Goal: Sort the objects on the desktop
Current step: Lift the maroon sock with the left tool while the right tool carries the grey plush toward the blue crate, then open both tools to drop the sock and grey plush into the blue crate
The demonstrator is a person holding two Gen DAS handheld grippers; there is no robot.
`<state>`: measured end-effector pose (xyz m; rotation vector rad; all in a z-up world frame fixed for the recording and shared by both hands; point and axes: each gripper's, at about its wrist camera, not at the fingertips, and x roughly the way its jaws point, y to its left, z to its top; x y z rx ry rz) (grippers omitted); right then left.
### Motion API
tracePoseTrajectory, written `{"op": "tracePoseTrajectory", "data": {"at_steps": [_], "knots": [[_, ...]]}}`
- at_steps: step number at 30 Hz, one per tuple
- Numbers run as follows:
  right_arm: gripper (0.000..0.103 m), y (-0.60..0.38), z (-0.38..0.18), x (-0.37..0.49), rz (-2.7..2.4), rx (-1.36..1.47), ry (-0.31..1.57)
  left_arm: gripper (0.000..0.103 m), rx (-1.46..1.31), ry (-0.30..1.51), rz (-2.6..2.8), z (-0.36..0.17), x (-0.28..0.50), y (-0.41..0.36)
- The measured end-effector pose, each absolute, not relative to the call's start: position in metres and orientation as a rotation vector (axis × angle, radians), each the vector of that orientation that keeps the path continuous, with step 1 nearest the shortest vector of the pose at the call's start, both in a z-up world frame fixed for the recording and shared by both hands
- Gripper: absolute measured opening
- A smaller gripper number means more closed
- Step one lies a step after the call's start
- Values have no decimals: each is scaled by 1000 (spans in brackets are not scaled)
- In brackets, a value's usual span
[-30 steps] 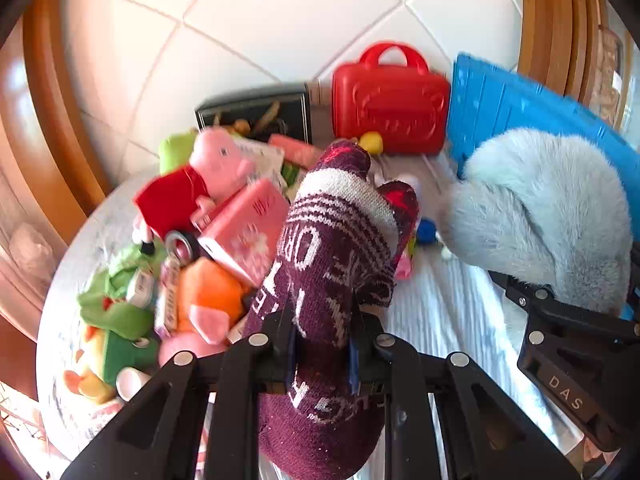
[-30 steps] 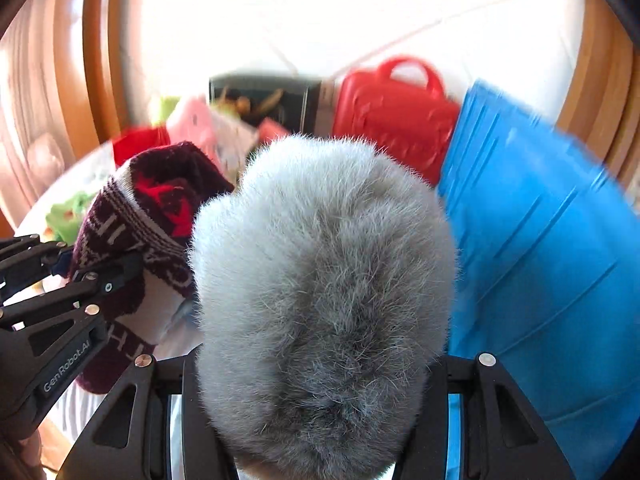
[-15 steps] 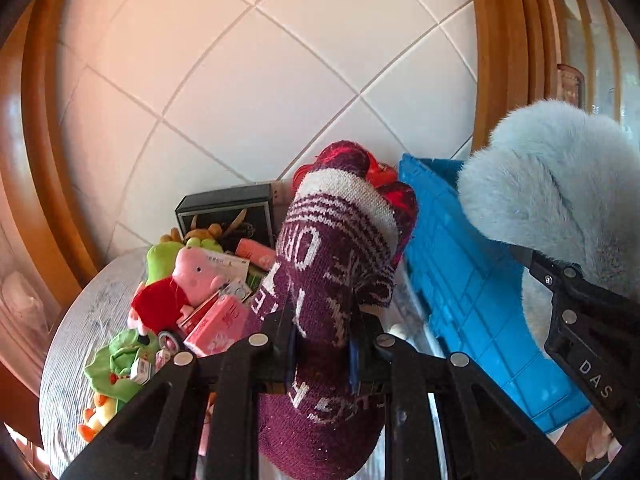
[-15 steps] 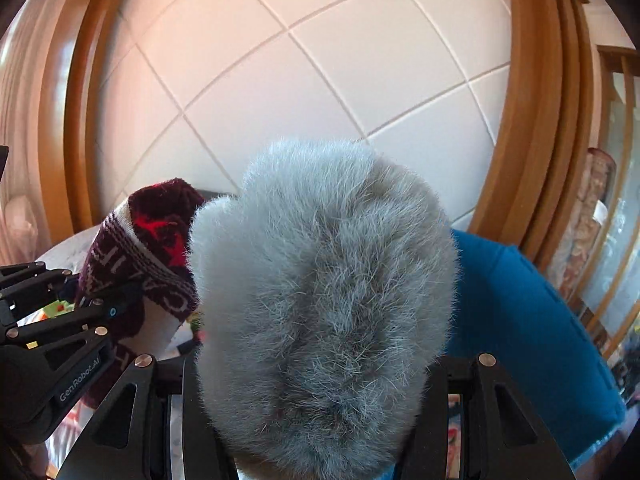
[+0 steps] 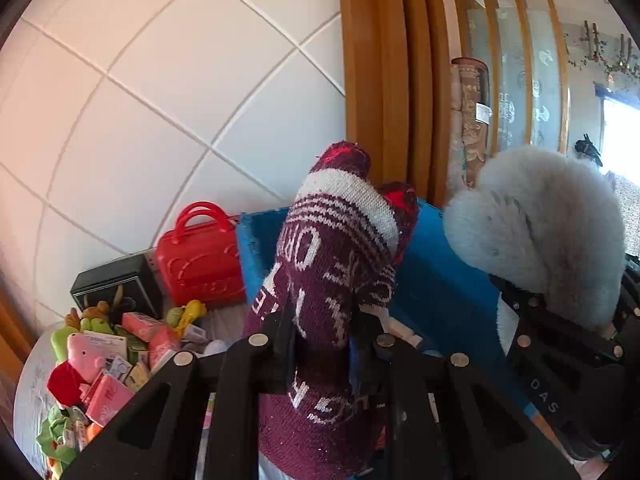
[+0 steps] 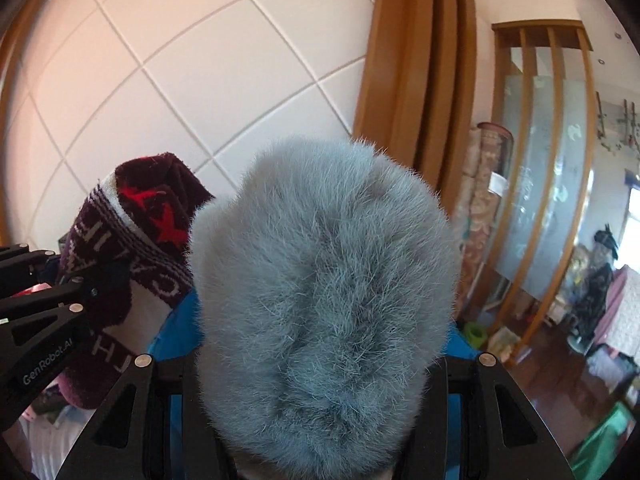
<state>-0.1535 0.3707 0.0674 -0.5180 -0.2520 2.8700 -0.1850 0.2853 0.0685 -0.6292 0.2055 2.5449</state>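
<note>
- Between my left gripper's (image 5: 320,344) tightly closed jaws sits a maroon knitted sock (image 5: 332,280), its long axis running up and away from me, toe end cut off below.
- My right gripper (image 6: 320,368) clamps a grey fluffy ball (image 6: 324,304); fur hides the pads.
- Both hang above the blue crate (image 5: 436,288), whose inside is blocked.
</note>
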Motion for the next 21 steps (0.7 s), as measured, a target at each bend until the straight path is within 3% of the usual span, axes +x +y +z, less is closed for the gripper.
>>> {"op": "tracePoseTrajectory", "data": {"at_steps": [9,16,21], "knots": [[46,453,40,-173,2754,-647,-213,19,-817,293,2470,35,-186,374],[47,480,30,-184,2733,-667,-236,20,-915,343,2473,12,-187,385],[49,481,20,-190,2727,-701,-261,27,-1000,369,2449,4,-188,389]]}}
